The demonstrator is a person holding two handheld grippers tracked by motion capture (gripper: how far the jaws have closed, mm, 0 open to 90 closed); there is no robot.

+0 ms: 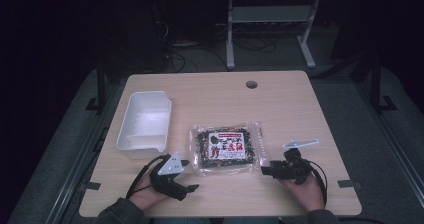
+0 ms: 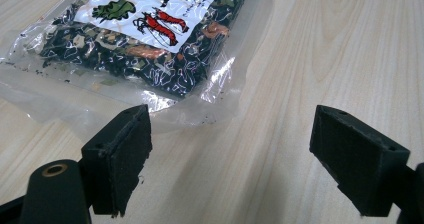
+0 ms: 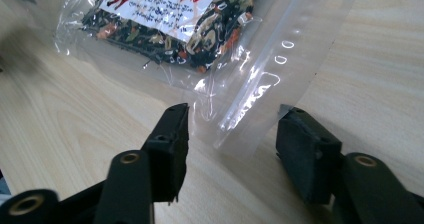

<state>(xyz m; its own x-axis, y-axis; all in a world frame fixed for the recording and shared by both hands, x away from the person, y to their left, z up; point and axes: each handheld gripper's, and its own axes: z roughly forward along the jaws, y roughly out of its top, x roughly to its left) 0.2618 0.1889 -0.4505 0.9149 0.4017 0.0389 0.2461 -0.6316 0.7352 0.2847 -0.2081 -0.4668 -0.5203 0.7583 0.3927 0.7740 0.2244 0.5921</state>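
Observation:
A clear plastic bag (image 1: 226, 148) of dark dried food with a white and red label lies flat in the middle of the wooden table (image 1: 280, 104). My left gripper (image 1: 189, 175) is open at the bag's near left corner. In the left gripper view the bag (image 2: 150, 39) lies just beyond the gripper (image 2: 232, 129), whose jaws hold nothing. My right gripper (image 1: 266, 168) is open at the bag's near right corner. In the right gripper view the clear sealed edge of the bag (image 3: 200, 34) reaches into the gap of the gripper (image 3: 235, 121).
An empty white plastic bin (image 1: 145, 124) stands on the table's left side, beyond my left gripper. A round cable hole (image 1: 251, 84) sits near the far edge. Bare wood stretches across the far and right parts. A desk frame (image 1: 270, 29) and cables are on the dark floor behind.

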